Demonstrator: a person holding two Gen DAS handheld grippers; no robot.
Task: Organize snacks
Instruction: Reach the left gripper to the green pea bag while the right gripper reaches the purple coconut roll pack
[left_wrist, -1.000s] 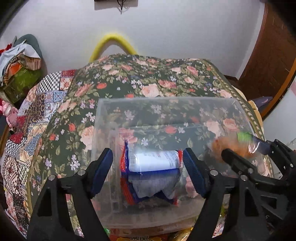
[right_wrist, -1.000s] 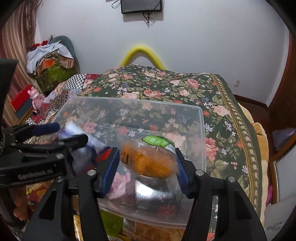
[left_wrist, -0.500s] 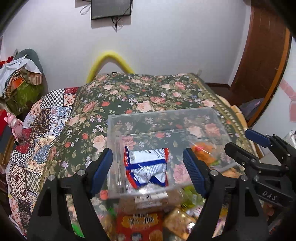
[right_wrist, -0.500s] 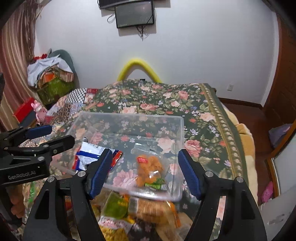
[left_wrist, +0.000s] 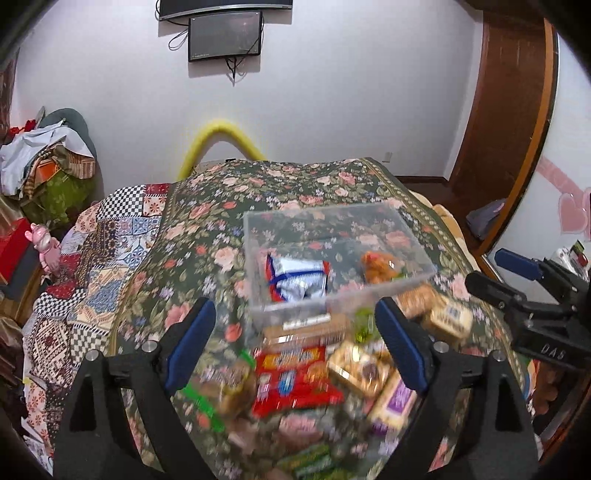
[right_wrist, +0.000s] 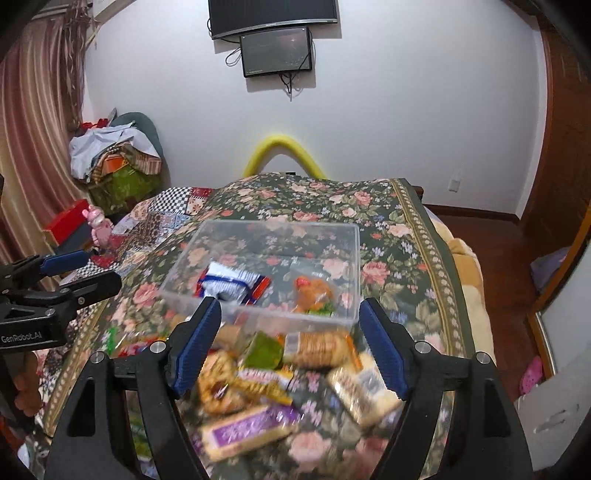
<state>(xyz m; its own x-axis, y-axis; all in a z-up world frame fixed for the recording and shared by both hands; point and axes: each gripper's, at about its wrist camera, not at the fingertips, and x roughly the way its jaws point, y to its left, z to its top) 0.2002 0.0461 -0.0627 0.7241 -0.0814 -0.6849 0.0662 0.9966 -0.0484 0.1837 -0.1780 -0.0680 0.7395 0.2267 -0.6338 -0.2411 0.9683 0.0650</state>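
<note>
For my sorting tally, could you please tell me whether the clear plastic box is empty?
Not empty: the clear plastic box holds a blue-and-white packet and an orange snack bag.

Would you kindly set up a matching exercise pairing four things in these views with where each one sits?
Things:
1. blue-and-white snack packet
2. orange snack bag
3. purple-labelled pack
4. monitor

Places:
A. on the wall above the bed
B. left side of the clear plastic box
C. loose on the floral bedspread, in front of the box
D. right side of the clear plastic box

Pairs: 1-B, 2-D, 3-C, 4-A
</note>
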